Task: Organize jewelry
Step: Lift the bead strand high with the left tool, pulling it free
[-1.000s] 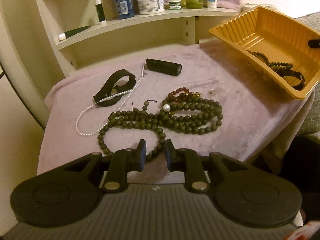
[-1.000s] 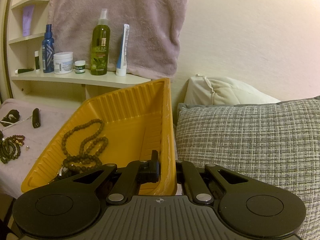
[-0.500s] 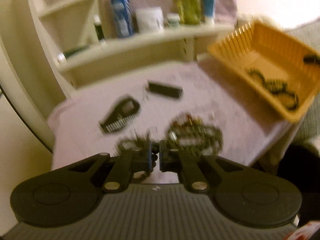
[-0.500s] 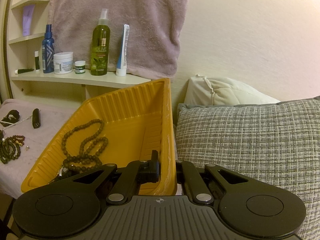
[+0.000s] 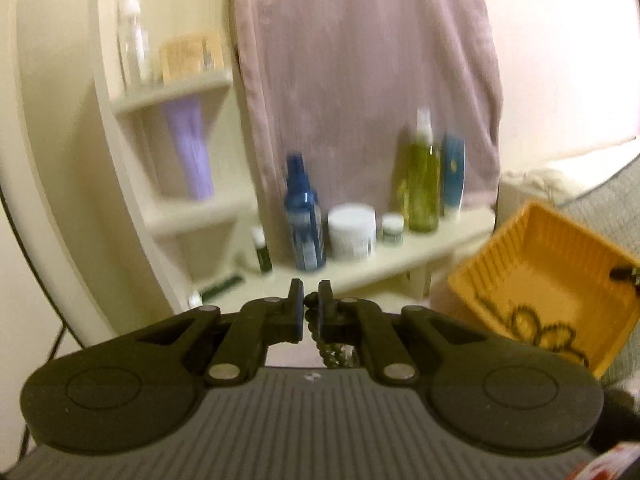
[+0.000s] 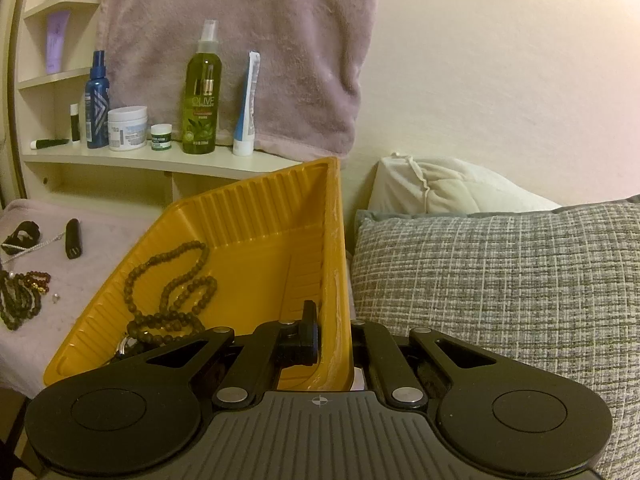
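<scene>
My left gripper is shut on a string of dark green beads, which hangs down behind its fingers, lifted off the table. To its right stands the yellow tray, tilted, with a brown bead necklace inside. My right gripper is shut on the near wall of the tray, one finger inside and one outside. The brown necklace lies in the tray's low corner. On the pink cloth, the rest of the dark beads, red beads, a pearl chain and a black band show at the left.
A black cylinder and a small silver piece lie on the cloth. Behind is a cream shelf with bottles and jars, under a hanging pink towel. A grey pillow and a white pillow sit right of the tray.
My left gripper closed on the dark green beads and rose, its view swinging from the table up to the shelf. In the right wrist view the bead pile has shifted left. The right gripper kept still.
</scene>
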The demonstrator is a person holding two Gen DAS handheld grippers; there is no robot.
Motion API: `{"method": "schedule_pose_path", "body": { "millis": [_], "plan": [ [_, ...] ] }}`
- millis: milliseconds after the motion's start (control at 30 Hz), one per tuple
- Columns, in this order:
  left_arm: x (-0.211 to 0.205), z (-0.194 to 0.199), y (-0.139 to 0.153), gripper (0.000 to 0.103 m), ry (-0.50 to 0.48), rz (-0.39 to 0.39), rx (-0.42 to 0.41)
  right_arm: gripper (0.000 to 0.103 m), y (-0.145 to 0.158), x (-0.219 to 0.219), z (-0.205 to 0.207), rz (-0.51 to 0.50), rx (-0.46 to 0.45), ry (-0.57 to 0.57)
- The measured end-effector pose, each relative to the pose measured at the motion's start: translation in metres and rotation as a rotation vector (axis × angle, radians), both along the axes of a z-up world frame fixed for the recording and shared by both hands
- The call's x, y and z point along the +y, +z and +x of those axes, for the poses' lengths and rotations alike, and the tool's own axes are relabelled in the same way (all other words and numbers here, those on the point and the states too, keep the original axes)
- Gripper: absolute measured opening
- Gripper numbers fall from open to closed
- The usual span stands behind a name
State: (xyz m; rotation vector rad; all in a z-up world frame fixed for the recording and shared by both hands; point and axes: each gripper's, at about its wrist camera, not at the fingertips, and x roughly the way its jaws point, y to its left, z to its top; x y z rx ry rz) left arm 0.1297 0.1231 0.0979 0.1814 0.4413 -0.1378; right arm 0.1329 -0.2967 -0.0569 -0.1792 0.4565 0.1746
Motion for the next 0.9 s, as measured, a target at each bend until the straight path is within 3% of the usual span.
{"method": "schedule_pose_path", "body": {
  "millis": [500, 900],
  "plan": [
    [-0.021, 0.004, 0.082, 0.006, -0.071, 0.032, -0.170, 0.004, 0.002, 0.001, 0.002, -0.004, -0.007, 0.006],
    [-0.040, 0.015, 0.120, 0.006, -0.137, 0.047, -0.218, 0.004, 0.002, 0.001, 0.003, -0.006, -0.010, 0.009]
  ]
}}
